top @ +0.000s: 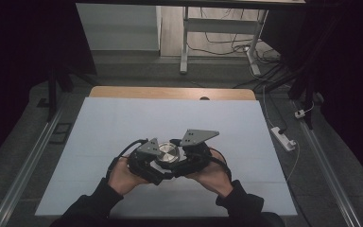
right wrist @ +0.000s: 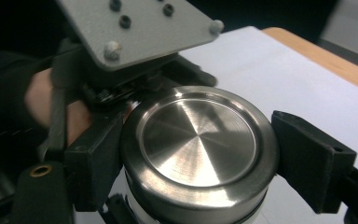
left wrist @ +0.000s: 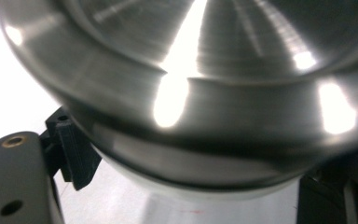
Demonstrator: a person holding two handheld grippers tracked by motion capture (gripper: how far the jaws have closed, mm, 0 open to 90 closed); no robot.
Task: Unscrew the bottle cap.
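Two hand-held grippers meet over the near middle of the desk (top: 123, 118), which is covered by a white sheet, and both close on one round container with a brushed steel lid (top: 167, 153). In the high view the left hand-held gripper (top: 147, 158) comes in from the left and the right hand-held gripper (top: 189, 158) from the right, each held by a hand in a dark sleeve, with a grey three-cornered plate on top of each.

In the right gripper view the steel lid (right wrist: 199, 144) sits between that gripper's two black jaws, which press on its rim from either side, so the right hand-held gripper (right wrist: 200, 161) is clamped on the lid. Below the lid a pale body of the container (right wrist: 140, 205) shows.

In the left gripper view the lid (left wrist: 205, 93) looms very close and bright with reflections, and the pale body sits under it. A black jaw shows beside the container at each lower corner; the left hand-held gripper (left wrist: 186, 186) is closed on the container, though the exact contact is hidden.
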